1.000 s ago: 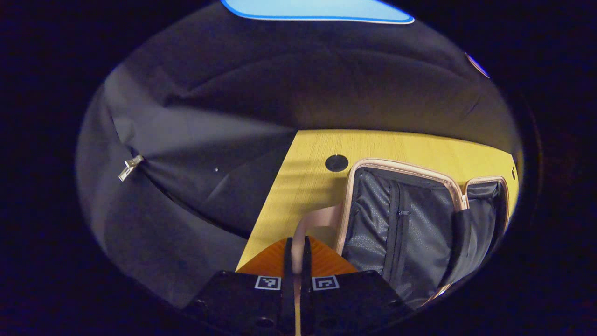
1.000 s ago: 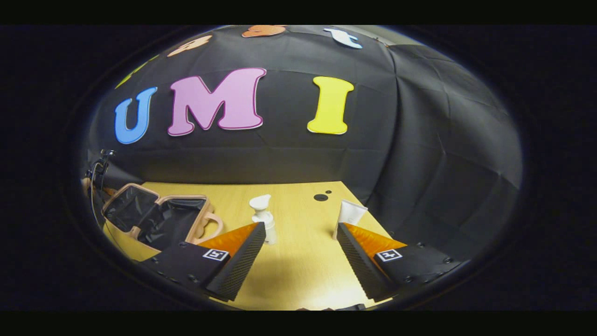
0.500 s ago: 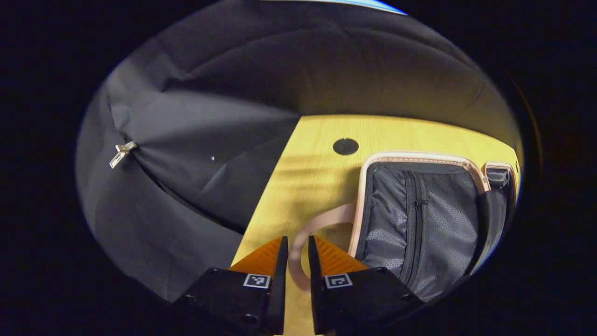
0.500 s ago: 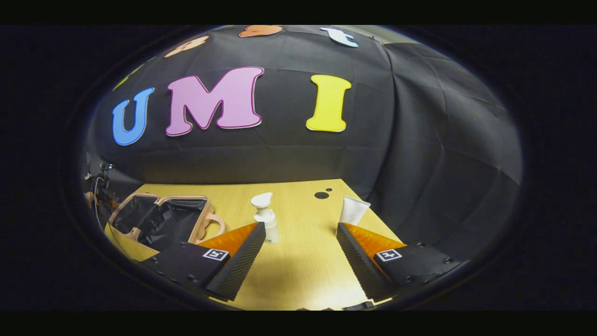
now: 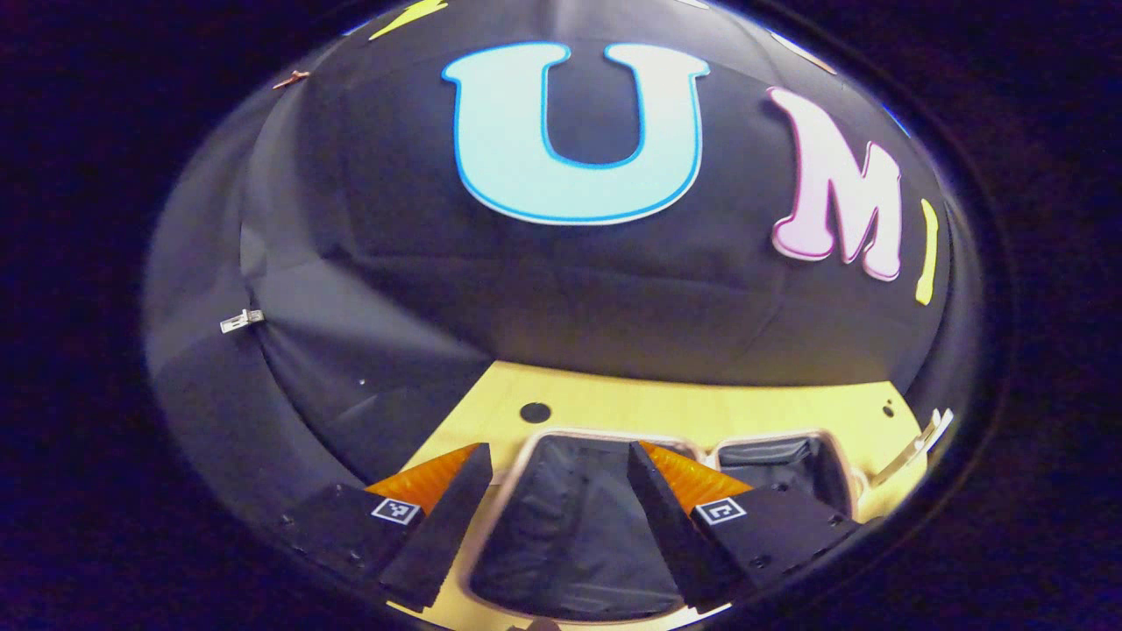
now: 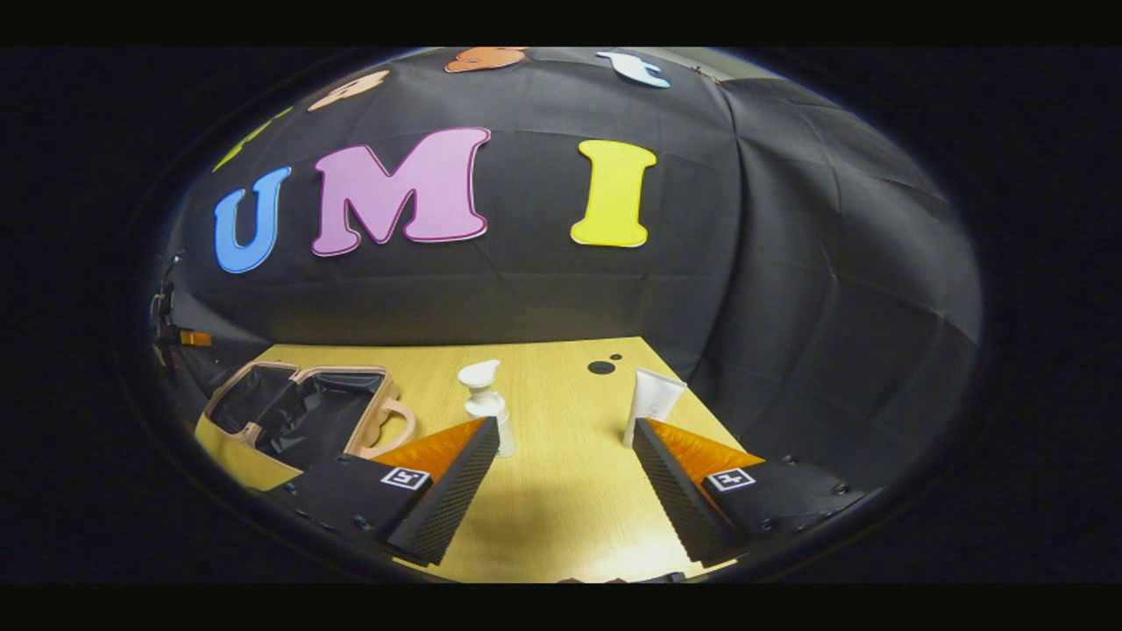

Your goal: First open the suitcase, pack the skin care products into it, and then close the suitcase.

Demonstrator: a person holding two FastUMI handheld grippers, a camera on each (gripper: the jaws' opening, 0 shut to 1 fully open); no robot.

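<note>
The suitcase [image 6: 302,416] lies open flat on the yellow wooden table [image 6: 561,517], its two halves side by side, both lined in dark fabric with a pale pink rim and a pink handle [image 6: 396,423] sticking out toward the middle of the table. In the left gripper view the left gripper [image 5: 552,491] hangs above the near half of the suitcase [image 5: 570,526] with its fingers spread wide apart — nothing between them but the dark lining below. In the right gripper view the right gripper [image 6: 561,478] is also spread wide and holds nothing; it hovers over bare tabletop. Two skin care products stand upright beyond its fingertips: a white pump bottle [image 6: 485,405] just past the left finger, and a white tube [image 6: 653,399] standing on its cap just past the right finger. Both are well apart from the suitcase, the bottle being the nearer one — neither is inside it. A dark round hole [image 6: 601,367] sits in the table behind them, near the black cloth wall [image 6: 789,263].
</note>
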